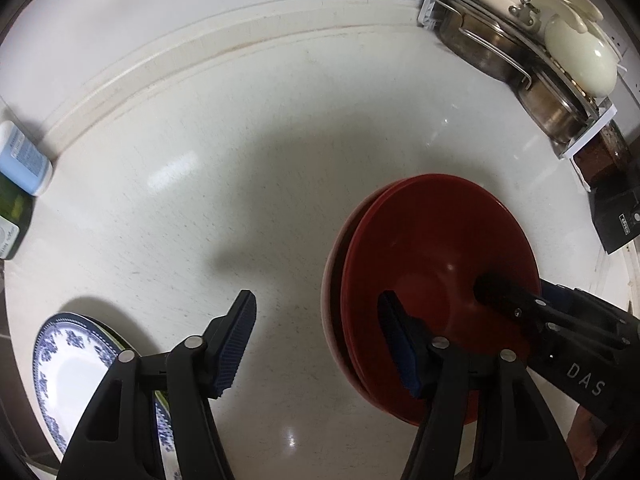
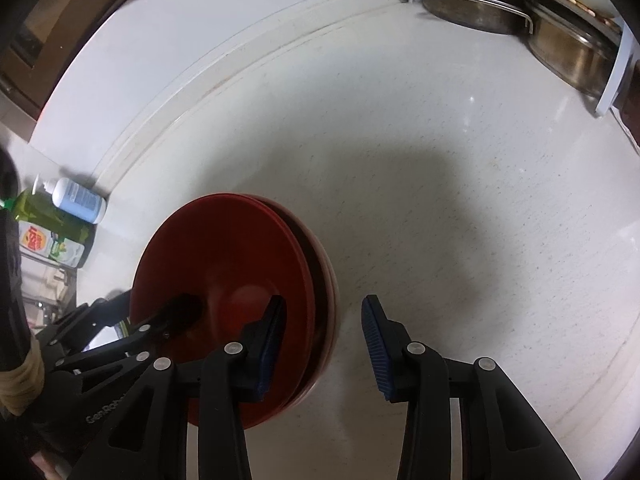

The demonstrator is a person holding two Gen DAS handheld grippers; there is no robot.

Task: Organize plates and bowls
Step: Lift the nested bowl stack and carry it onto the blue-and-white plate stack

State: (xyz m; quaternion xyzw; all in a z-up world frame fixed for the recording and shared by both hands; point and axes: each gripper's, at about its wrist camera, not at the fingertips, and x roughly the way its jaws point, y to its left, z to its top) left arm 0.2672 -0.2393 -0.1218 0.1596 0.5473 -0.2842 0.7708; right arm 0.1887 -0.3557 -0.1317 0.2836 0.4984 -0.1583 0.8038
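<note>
Two claws over the white counter (image 1: 240,140), both with fingers spread wide and gripping nothing; the left claw (image 1: 316,344) hovers with a stack of red plates (image 1: 432,256) under its right finger, two red rims countable plus a paler one beneath; the right claw (image 2: 324,344) comes at that same stack (image 2: 224,256) from the other side, its left finger over the top plate; one blue-and-white plate (image 1: 72,364) lies behind the left claw's left finger; far ahead to the right, one dish rack (image 1: 532,60) holding steel pans; off left, two bottles (image 2: 68,208) by the wall
</note>
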